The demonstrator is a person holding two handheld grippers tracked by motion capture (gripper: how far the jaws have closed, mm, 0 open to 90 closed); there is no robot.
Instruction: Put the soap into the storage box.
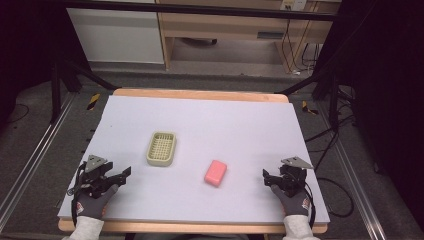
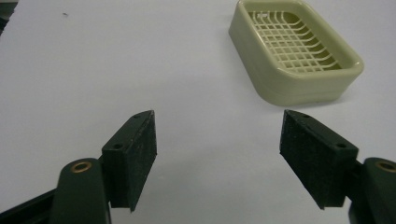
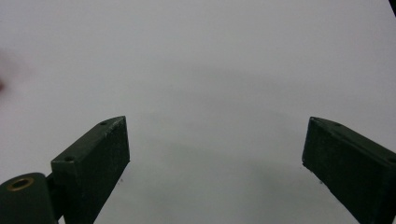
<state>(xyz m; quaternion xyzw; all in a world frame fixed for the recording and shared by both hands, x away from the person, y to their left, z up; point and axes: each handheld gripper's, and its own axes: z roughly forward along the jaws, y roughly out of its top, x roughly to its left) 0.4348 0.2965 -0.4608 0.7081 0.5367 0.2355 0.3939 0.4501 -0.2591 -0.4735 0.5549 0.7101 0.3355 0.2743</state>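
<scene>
A pale green soap dish [image 1: 161, 148] with a gridded inner tray sits left of the table's middle; the left gripper view has the soap dish [image 2: 294, 51] at upper right. A pink bar of soap [image 1: 215, 173] lies flat to its right. My left gripper [image 1: 121, 175] rests at the near left of the table, jaws apart and nothing between them, the same left gripper [image 2: 217, 156] aimed a little left of the dish. My right gripper [image 1: 266, 177] rests at the near right, open and empty, and the right gripper [image 3: 215, 158] faces bare white surface.
A white sheet [image 1: 210, 120] covers the wooden table. Gloved hands hold both grippers near the front edge. Metal frame rails run along both sides, and cables lie on the floor at the right. A wooden cabinet stands beyond the far edge.
</scene>
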